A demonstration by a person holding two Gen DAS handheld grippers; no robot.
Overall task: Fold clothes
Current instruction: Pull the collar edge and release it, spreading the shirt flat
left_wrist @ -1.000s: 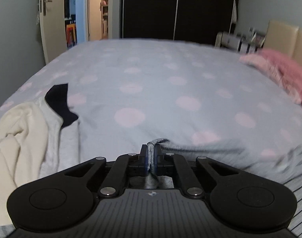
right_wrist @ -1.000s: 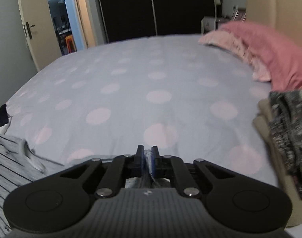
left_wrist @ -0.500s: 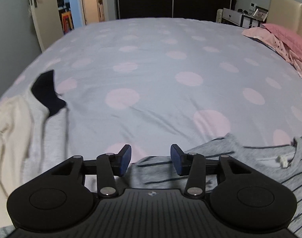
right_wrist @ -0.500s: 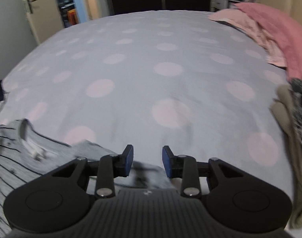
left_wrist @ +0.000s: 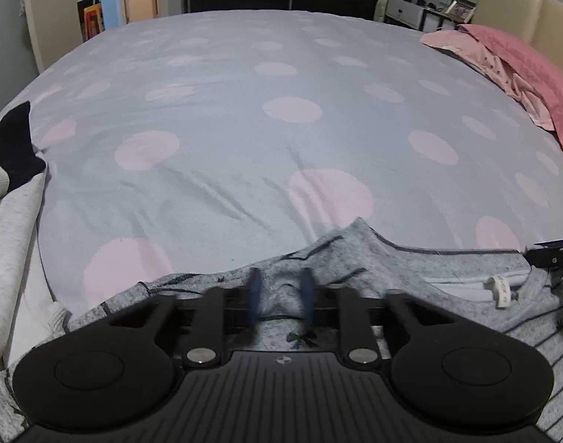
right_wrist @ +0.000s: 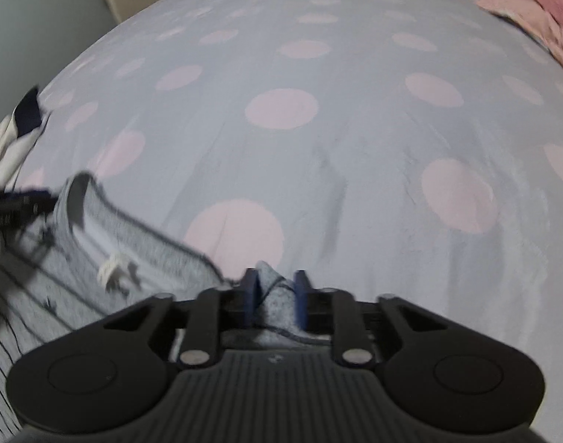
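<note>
The striped grey shirt lay flat at the near edge of the bed, neck opening and white label facing up, collar pointing toward the far side of the cover. The left gripper sat over the shirt's left shoulder; its blue pads were smeared by motion in the left view with a fold of cloth between them, and the reading had them essentially shut, so I took it as clamped on the shirt. The right gripper was at the other shoulder, jaws closing, a peak of grey fabric standing between the pads; whether they were already pressing on it I could not tell for certain, though cloth filled most of the gap. Judged step: taking both shoulders to lift or spread the shirt. To do it well, the right jaws should finish closing before any pull, else the shoulder slips and the shirt skews. Each pinch should take both layers at the seam, not only the top one. Both hands should rise together and level, keeping the neckline taut between them. A heap of pale clothes lay just beside the shirt on the left; the lift should keep clear of it. Pink pillows were well apart, no concern.
</note>
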